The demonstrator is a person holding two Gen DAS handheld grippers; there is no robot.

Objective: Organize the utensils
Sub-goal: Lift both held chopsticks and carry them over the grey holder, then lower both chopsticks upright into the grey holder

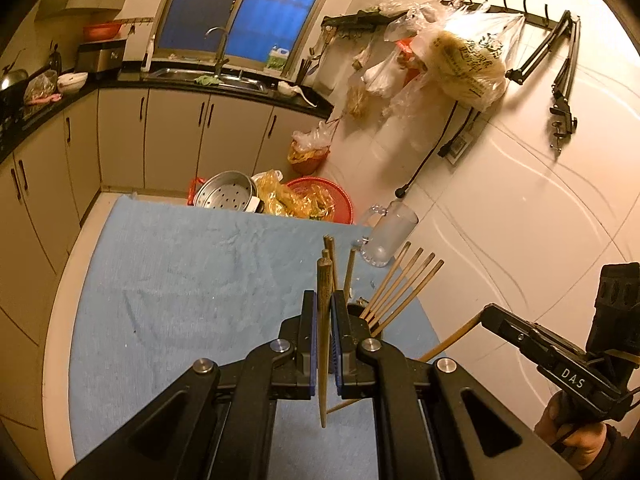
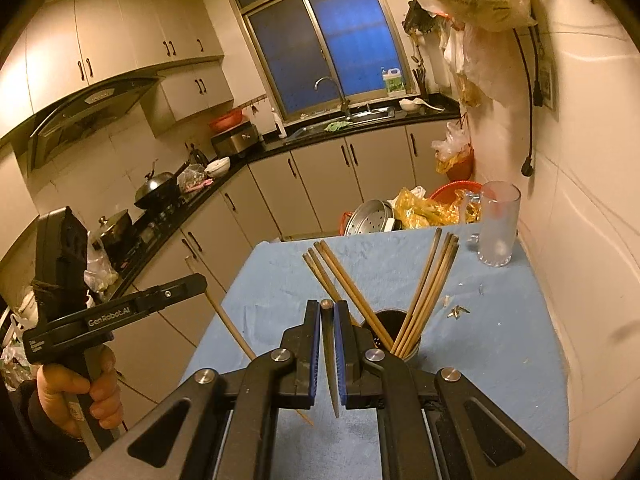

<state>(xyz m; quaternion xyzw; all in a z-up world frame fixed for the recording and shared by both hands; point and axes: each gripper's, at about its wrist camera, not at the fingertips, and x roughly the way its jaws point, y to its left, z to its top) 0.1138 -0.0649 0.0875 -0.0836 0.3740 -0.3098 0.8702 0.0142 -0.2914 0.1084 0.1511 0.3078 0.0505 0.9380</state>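
Observation:
In the left wrist view my left gripper (image 1: 323, 296) is shut on a wooden chopstick (image 1: 323, 360) that stands nearly upright between the blue pads, above the blue cloth. Just behind its right finger stands a dark holder cup (image 1: 354, 312) with several chopsticks (image 1: 404, 284) fanned out of it. My right gripper (image 2: 327, 305) is shut on another chopstick (image 2: 330, 364), above the same holder cup (image 2: 394, 330) and its chopsticks (image 2: 430, 292). Each view also shows the other gripper off to the side, the right gripper (image 1: 486, 316) and the left gripper (image 2: 202, 280), each with its chopstick slanting down.
A blue cloth (image 1: 180, 280) covers the table. A glass mug (image 2: 498, 228) stands at the far right corner by the tiled wall, with small scraps (image 2: 456, 311) on the cloth near it. A steamer pot (image 1: 228, 192) and a red basket (image 1: 344, 200) sit beyond the far edge.

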